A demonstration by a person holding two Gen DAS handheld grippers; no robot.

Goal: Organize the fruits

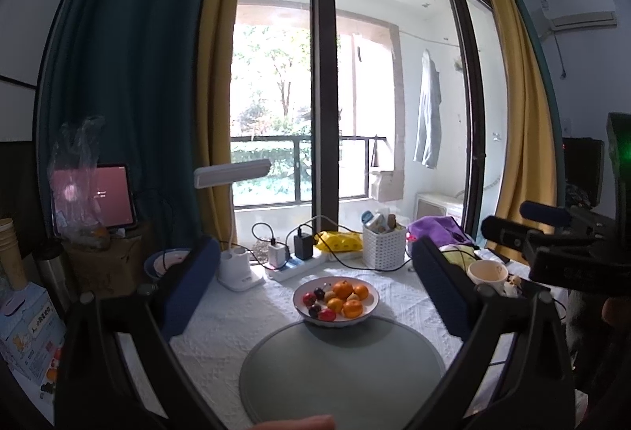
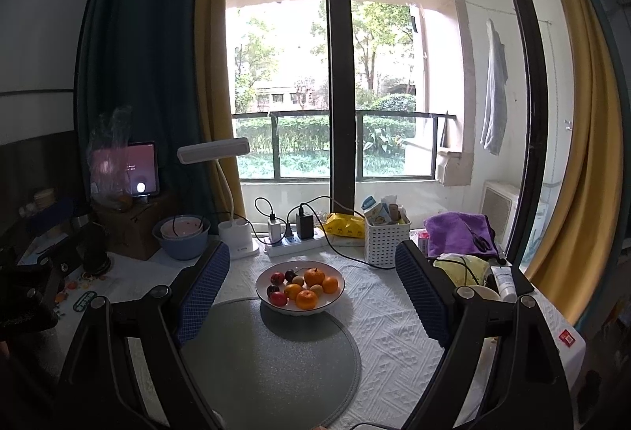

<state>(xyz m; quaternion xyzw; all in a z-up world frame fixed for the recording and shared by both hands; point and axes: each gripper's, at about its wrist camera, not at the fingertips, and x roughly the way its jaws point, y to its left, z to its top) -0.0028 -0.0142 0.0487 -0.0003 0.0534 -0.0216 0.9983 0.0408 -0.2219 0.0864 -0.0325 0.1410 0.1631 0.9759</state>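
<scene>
A white bowl (image 1: 374, 302) (image 2: 339, 282) stands at the far edge of a round grey mat (image 1: 343, 371) (image 2: 272, 363) on a white tablecloth. It holds several oranges (image 1: 342, 289) (image 2: 314, 276), dark plums (image 1: 314, 310) (image 2: 273, 289), red fruits (image 1: 326, 315) (image 2: 278, 298) and small brownish fruits (image 2: 316, 288). My left gripper (image 1: 315, 280) is open and empty, held above the table short of the bowl. My right gripper (image 2: 313, 280) is open and empty too, at a like distance. The right gripper also shows at the right edge of the left wrist view (image 1: 552, 233).
Behind the bowl stand a white desk lamp (image 1: 236, 268) (image 2: 236, 237), a power strip with chargers (image 1: 292, 264) (image 2: 292, 244), a white basket (image 1: 383, 246) (image 2: 386, 241) and a yellow pack (image 2: 345, 227). A blue bowl stack (image 2: 183, 237) is left; a mug (image 1: 488, 274) and purple cloth (image 2: 457, 233) right.
</scene>
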